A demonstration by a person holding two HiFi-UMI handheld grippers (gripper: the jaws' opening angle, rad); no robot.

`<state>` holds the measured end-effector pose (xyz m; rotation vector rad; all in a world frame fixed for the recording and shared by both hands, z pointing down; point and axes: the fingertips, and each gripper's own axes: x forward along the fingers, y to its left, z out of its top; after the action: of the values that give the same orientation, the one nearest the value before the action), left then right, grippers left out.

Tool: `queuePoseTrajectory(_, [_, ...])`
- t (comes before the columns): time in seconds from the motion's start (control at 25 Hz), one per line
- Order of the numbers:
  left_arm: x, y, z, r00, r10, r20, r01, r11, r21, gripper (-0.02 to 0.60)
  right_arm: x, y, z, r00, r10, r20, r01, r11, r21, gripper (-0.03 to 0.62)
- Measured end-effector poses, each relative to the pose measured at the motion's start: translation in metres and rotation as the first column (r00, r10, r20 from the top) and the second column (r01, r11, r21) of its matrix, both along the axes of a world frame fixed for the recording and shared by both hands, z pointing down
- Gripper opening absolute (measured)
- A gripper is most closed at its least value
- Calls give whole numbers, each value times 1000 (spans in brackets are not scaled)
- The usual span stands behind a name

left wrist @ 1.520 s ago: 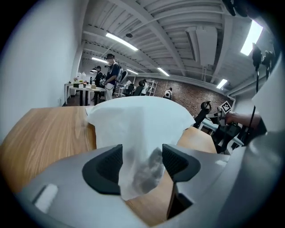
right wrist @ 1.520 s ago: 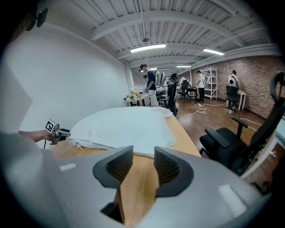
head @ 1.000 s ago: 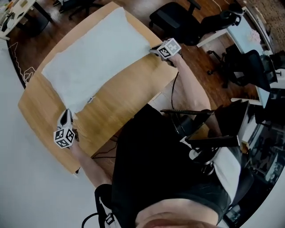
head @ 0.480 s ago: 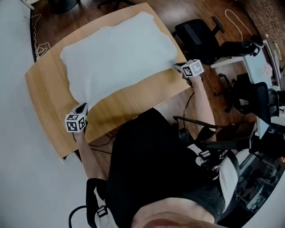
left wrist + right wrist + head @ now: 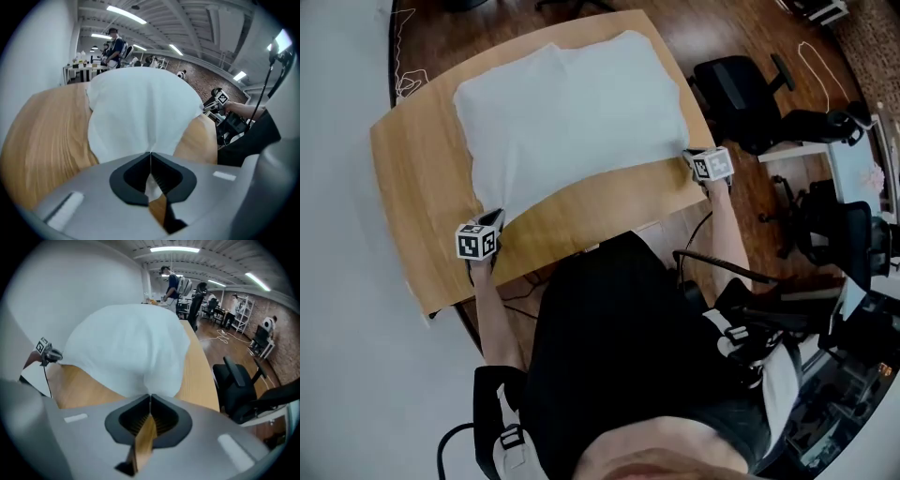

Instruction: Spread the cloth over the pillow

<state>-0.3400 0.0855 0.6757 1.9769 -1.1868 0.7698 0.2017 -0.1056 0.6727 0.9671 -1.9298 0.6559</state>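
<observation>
A white cloth (image 5: 572, 112) lies spread on the wooden table (image 5: 412, 178) and bulges in the middle; whatever is under it is hidden. My left gripper (image 5: 494, 218) is at the cloth's near left corner. In the left gripper view its jaws (image 5: 150, 153) are shut on the cloth (image 5: 145, 108), with a bit of fabric showing behind the pads. My right gripper (image 5: 687, 156) is at the near right corner. Its jaws (image 5: 150, 395) are shut where the cloth (image 5: 131, 343) tapers down to them.
A black office chair (image 5: 736, 84) stands close to the table's right edge, with more chairs and desks beyond it. The person's body is at the near table edge. People (image 5: 114, 44) stand at benches far behind the table.
The head view has swung, so the table now sits more centred. Both grippers stay at the cloth's near corners, and the cloth's near edge has come a little closer to the table's front edge.
</observation>
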Motion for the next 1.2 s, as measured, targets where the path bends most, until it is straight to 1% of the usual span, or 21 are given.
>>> queuePoseTrajectory(0.12, [-1,0,14,1000,-9,-4,9,1000,-24,12,4,-6,2,1000,-5,-31,6,1000,23,14])
queuePoseTrajectory(0.16, [-2,-2,20,1000,-5,1,6,999,-38,30,7,-9,6,998,-23,-53,24,1000,19,14])
queuePoseTrajectory(0.24, [-10,3,37,1000,-1,8,2,996,-85,99,10,-7,23,996,-35,-79,35,999,-4,18])
queuePoseTrajectory(0.28, [-15,8,42,1000,-8,5,8,995,-99,115,13,-4,30,996,-31,-89,30,999,-15,33])
queuePoseTrajectory(0.36, [-28,19,44,999,-35,5,36,993,-108,126,27,-2,38,992,-5,-127,1,999,-37,108])
queuePoseTrajectory(0.4, [-36,24,42,999,-50,12,51,993,-111,127,38,-1,38,988,14,-153,-21,999,-45,127])
queuePoseTrajectory(0.44, [-46,28,40,998,-68,17,69,991,-111,127,49,-1,36,983,34,-180,-43,998,-48,185])
queuePoseTrajectory(0.52, [-70,33,28,993,-119,24,121,988,-95,127,64,-2,17,975,66,-211,-72,997,-18,192])
queuePoseTrajectory(0.56, [-81,32,19,989,-146,26,147,987,-70,127,61,-4,0,976,70,-205,-69,998,13,192])
queuePoseTrajectory(0.64, [-91,16,-10,985,-172,-12,173,985,11,126,30,-4,-40,990,26,-138,-14,997,82,190])
queuePoseTrajectory(0.72, [-81,-13,-37,983,-145,-116,156,983,95,121,-31,2,-62,994,-109,17,105,986,127,177])
queuePoseTrajectory(0.76, [-71,-27,-42,975,-128,-180,151,981,118,115,-65,7,-61,976,-195,102,181,975,128,161])
queuePoseTrajectory(0.8, [-61,-38,-38,964,-123,-234,154,981,117,115,-93,10,-52,947,-272,169,255,960,114,158])
queuePoseTrajectory(0.84, [-53,-44,-25,957,-132,-260,161,983,93,115,-112,11,-40,924,-326,200,314,945,89,158])
queuePoseTrajectory(0.88, [-50,-47,-6,955,-151,-256,171,984,56,115,-116,8,-24,919,-347,189,343,938,54,158])
queuePoseTrajectory(0.92, [-51,-47,11,954,-178,-242,189,982,23,113,-103,1,-5,933,-331,143,332,943,13,158])
queuePoseTrajectory(0.96, [-53,-46,22,949,-207,-235,214,977,4,121,-77,-9,14,956,-282,77,285,958,-21,152])
queuePoseTrajectory(1.04, [-52,-45,31,942,-238,-238,246,969,0,129,-13,-29,39,989,-140,-47,138,990,-37,84])
queuePoseTrajectory(1.08, [-48,-47,33,945,-231,-234,239,971,7,138,14,-33,41,993,-81,-89,79,997,-24,8])
queuePoseTrajectory(1.12, [-41,-50,32,950,-212,-231,221,975,14,140,32,-32,36,991,-50,-124,50,999,-9,8])
queuePoseTrajectory(1.2, [-35,-53,20,961,-175,-213,185,982,30,138,37,-15,13,981,-87,-174,89,996,3,9])
